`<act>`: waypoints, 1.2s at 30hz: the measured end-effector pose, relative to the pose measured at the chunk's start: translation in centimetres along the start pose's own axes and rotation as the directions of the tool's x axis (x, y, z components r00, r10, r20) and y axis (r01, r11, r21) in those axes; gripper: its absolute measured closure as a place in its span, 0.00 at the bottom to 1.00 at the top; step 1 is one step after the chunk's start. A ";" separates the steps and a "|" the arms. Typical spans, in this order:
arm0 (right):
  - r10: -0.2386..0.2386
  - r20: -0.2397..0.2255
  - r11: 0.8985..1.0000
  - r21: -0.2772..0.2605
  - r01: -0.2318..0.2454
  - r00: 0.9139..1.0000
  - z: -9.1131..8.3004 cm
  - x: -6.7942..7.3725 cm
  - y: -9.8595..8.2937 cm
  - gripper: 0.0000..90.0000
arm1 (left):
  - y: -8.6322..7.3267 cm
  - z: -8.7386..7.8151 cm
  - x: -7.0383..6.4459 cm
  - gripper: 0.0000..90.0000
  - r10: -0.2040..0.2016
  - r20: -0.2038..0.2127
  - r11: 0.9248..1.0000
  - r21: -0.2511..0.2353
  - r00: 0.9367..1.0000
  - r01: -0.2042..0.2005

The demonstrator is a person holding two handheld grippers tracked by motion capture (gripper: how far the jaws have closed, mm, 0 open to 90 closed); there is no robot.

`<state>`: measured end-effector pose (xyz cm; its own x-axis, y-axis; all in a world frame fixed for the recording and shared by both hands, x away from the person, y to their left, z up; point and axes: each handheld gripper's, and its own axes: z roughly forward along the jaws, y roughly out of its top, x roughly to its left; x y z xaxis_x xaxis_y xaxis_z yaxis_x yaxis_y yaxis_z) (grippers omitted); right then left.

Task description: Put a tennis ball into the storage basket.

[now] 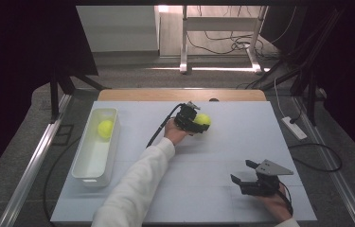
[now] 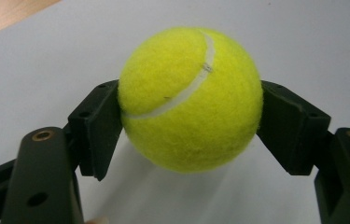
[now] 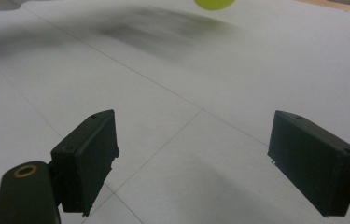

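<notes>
While left gripper [image 1: 199, 124] clamps tennis ball [image 2: 190, 99], carry level toward white bin [image 1: 84, 163] at nine o'clock; right gripper [image 1: 247, 176] idle, jaws wide.

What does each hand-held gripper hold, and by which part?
The left hand-held gripper clamps a tennis ball across its widest middle. The right hand-held gripper holds nothing.

Beyond the left gripper [image 1: 199, 124], past the pale table [image 1: 241, 142] and its wooden far edge [image 1: 180, 95], a white desk frame [image 1: 222, 42] stands on grey floor amid tangled cables [image 1: 222, 45]. Right of the right gripper [image 1: 246, 177], a white power strip [image 1: 294, 127] lies. Black curtains [image 1: 19, 56] darken both sides.
</notes>
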<state>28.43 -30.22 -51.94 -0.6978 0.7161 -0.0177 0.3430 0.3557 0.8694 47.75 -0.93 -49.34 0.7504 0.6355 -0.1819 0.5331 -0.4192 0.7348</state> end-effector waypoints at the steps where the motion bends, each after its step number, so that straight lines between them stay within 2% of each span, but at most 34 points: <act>1: -0.001 0.002 1.000 0.003 0.001 1.000 0.0 0.0 0.0 0.17 | 0.0 -0.2 -0.1 0.30 0.000 0.001 1.000 -0.004 1.000 0.000; 6: -0.001 -0.002 1.000 -0.002 0.001 1.000 0.0 0.0 0.0 0.17 | -0.1 -0.8 -0.5 0.30 0.000 -0.005 1.000 -0.014 1.000 0.000; 9: -0.006 -0.001 1.000 -0.002 0.006 1.000 -0.1 0.0 0.0 0.17 | -0.5 -1.4 -0.5 0.30 -0.014 0.009 1.000 -0.027 1.000 0.014; 12: -0.009 0.006 1.000 0.000 0.009 1.000 -0.2 0.1 -0.1 0.17 | -1.0 -2.1 -0.9 0.30 0.002 -0.002 1.000 -0.025 1.000 -0.002; 22: -0.027 0.009 1.000 -0.003 0.027 1.000 -0.4 0.1 -0.2 0.17 | -2.4 -3.4 -1.7 0.30 0.010 -0.022 1.000 -0.026 1.000 -0.011; 27: -0.036 0.009 0.999 0.003 0.036 0.999 -0.3 0.3 -0.2 0.17 | -3.0 -4.4 -2.5 0.30 0.031 -0.034 0.999 -0.030 0.999 -0.032; 36: -0.032 -0.003 0.999 0.003 0.032 0.999 -0.1 0.6 -0.1 0.17 | -3.4 -6.3 -3.5 0.30 0.030 -0.054 0.997 -0.074 0.998 -0.034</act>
<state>27.91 -29.90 -51.92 -0.7105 0.7023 -0.0440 0.3222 0.3803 0.8669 40.83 2.36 -47.03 0.7438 0.6568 -0.1243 0.4773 -0.3916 0.7866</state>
